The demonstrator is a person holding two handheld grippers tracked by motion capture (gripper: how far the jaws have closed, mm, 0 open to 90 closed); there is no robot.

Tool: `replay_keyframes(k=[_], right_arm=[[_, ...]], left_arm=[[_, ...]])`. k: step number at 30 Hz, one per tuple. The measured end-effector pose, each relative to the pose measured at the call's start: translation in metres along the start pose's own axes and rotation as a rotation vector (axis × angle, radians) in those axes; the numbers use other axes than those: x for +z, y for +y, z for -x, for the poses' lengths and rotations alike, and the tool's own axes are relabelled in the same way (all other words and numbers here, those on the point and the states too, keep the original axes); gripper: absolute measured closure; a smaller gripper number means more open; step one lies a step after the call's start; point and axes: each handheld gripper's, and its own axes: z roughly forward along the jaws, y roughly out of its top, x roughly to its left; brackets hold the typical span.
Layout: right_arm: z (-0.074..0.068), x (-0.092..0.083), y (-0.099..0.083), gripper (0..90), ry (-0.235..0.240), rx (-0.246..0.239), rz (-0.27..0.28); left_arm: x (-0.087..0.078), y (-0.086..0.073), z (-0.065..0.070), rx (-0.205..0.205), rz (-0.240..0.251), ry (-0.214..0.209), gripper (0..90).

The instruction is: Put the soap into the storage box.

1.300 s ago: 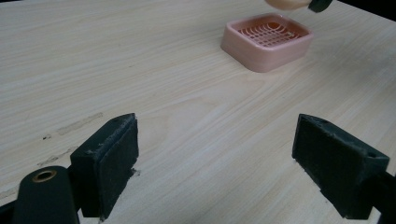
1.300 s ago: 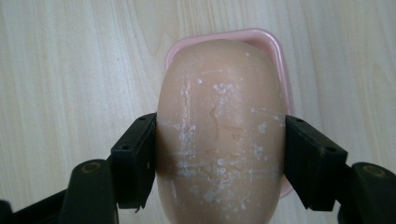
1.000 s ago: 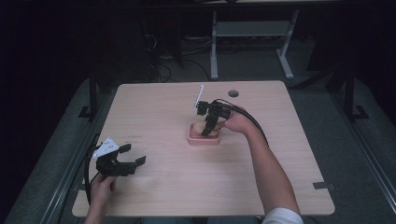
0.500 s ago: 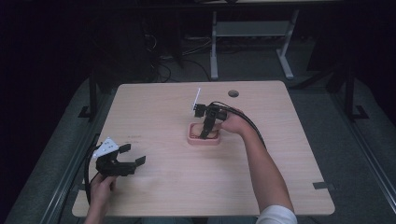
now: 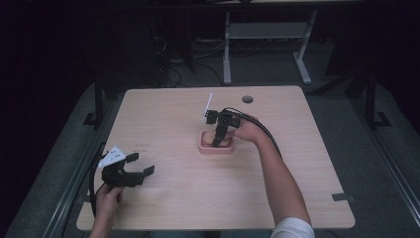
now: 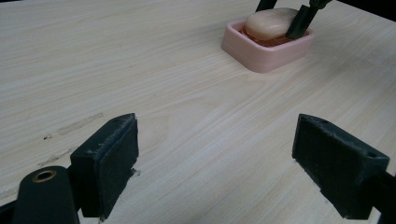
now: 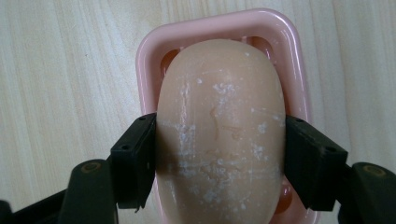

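Your right gripper (image 7: 219, 158) is clamped on the bar of soap (image 7: 219, 135), which sits in the pink soap dish (image 7: 149, 44) near the middle of the table (image 5: 163, 119). The pads bite only the soap's rounded flanks — lift fast and the slick bar could squirt out, or drag the light dish along. Your left gripper (image 5: 140, 165) rests by the near left edge, jaws spread wide on nothing. Compared with a second ago, your right gripper has dropped from above the dish onto the soap — the left has stayed put.
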Motion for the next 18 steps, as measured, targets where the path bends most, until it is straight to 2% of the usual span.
replay_keyframes(k=[18], right_arm=[[0.0009,-0.0012,-0.0005,31.7,-0.008,0.006,-0.002]], left_arm=[[0.0003,0.0000,-0.0001,-0.001,0.007,0.000,14.3]])
